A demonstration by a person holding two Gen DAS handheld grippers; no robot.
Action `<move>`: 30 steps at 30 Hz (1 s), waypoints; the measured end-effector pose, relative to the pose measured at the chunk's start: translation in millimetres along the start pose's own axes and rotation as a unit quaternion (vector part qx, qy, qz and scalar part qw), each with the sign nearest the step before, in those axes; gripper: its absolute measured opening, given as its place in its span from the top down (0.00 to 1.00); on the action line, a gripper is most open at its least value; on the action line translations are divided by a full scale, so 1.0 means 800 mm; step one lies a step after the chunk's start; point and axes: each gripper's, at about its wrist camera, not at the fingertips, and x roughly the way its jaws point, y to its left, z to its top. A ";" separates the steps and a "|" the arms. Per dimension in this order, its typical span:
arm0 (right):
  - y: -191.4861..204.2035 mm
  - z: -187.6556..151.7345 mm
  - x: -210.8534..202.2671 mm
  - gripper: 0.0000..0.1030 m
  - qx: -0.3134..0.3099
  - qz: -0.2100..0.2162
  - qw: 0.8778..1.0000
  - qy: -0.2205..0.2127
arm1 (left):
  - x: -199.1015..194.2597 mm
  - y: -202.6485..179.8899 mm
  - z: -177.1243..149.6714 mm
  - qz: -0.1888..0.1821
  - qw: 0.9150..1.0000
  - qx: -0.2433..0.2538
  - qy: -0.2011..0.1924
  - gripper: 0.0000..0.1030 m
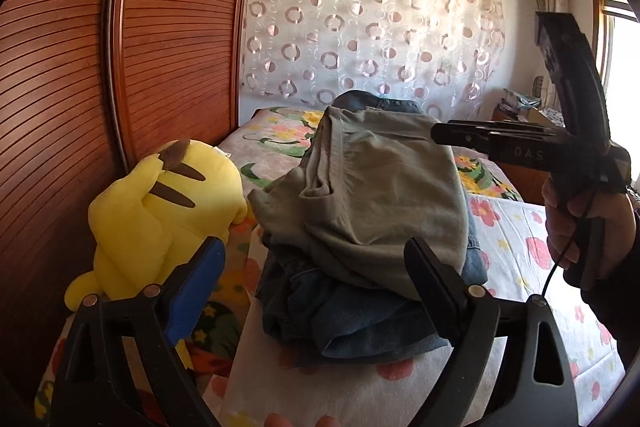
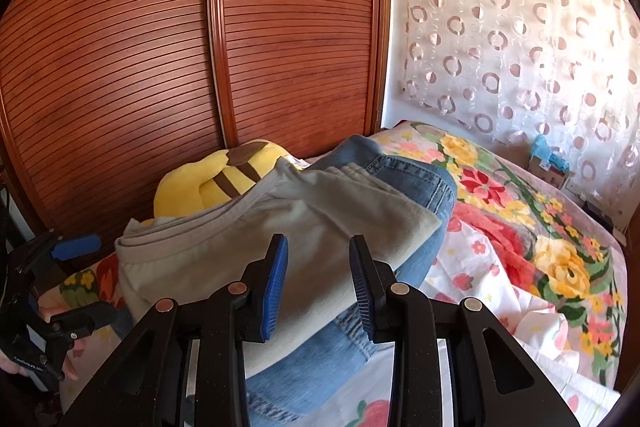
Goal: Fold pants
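Folded grey-green pants [image 1: 372,195] lie on top of folded blue jeans [image 1: 360,323] in a stack on the floral bed. My left gripper [image 1: 316,259] is open and empty, its fingers either side of the stack's near end, just short of it. My right gripper [image 2: 318,259] is open and empty, hovering over the grey pants [image 2: 280,227] with the jeans [image 2: 416,175] beneath. It also shows in the left wrist view [image 1: 440,133] above the stack's right side. The left gripper shows at the left edge of the right wrist view [image 2: 68,267].
A yellow plush toy [image 1: 160,215] sits left of the stack against the brown slatted wardrobe [image 1: 120,67]. The floral bedspread [image 2: 520,227] stretches to the right. A sheer circle-patterned curtain [image 1: 360,27] hangs behind the bed. A small box [image 2: 548,167] stands by the far wall.
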 end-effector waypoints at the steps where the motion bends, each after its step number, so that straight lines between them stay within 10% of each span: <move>1: 0.000 -0.001 -0.002 0.67 0.002 0.000 1.000 -0.001 | -0.001 0.000 0.000 -0.003 1.000 -0.001 0.001 0.11; 4: 0.004 -0.006 -0.011 0.46 0.009 0.000 1.000 -0.004 | -0.007 -0.002 -0.001 -0.008 1.000 0.000 0.002 0.11; 19: 0.024 -0.075 -0.103 0.18 0.057 -0.031 0.998 -0.012 | -0.045 -0.044 -0.023 -0.029 0.999 0.044 0.011 0.11; 30: 0.062 -0.140 -0.199 0.14 0.105 -0.077 0.991 -0.028 | -0.069 -0.092 -0.048 -0.070 0.994 0.078 0.031 0.11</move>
